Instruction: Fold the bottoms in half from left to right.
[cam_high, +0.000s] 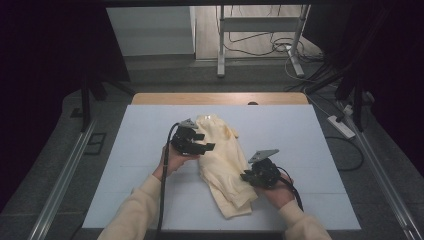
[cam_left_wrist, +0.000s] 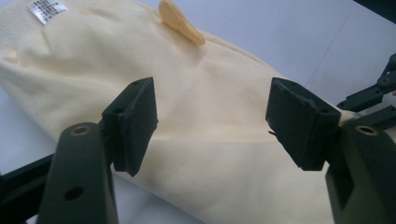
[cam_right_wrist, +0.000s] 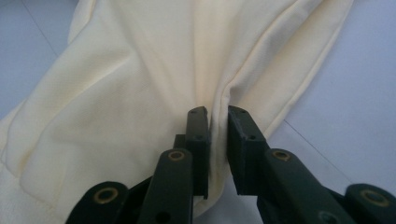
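A cream-yellow garment (cam_high: 222, 160) lies crumpled in a long heap on the white mat (cam_high: 145, 150), running from the middle toward the near edge. My left gripper (cam_high: 207, 141) hovers at its left side, open, its jaws spread wide over the cloth (cam_left_wrist: 210, 116) with nothing pressed between them (cam_left_wrist: 212, 100). A white label (cam_left_wrist: 48, 8) and a small yellow tab (cam_left_wrist: 182, 23) show at the garment's far end. My right gripper (cam_high: 246, 176) is at the garment's right side near the lower end. Its jaws (cam_right_wrist: 217, 116) pinch a raised fold of the cloth (cam_right_wrist: 140, 70).
The mat covers a wooden table whose far edge (cam_high: 220, 98) shows. Bare mat lies on both sides of the garment. Beyond the table are a metal stand (cam_high: 221, 50), loose cables and a power strip (cam_high: 342, 126) on the floor.
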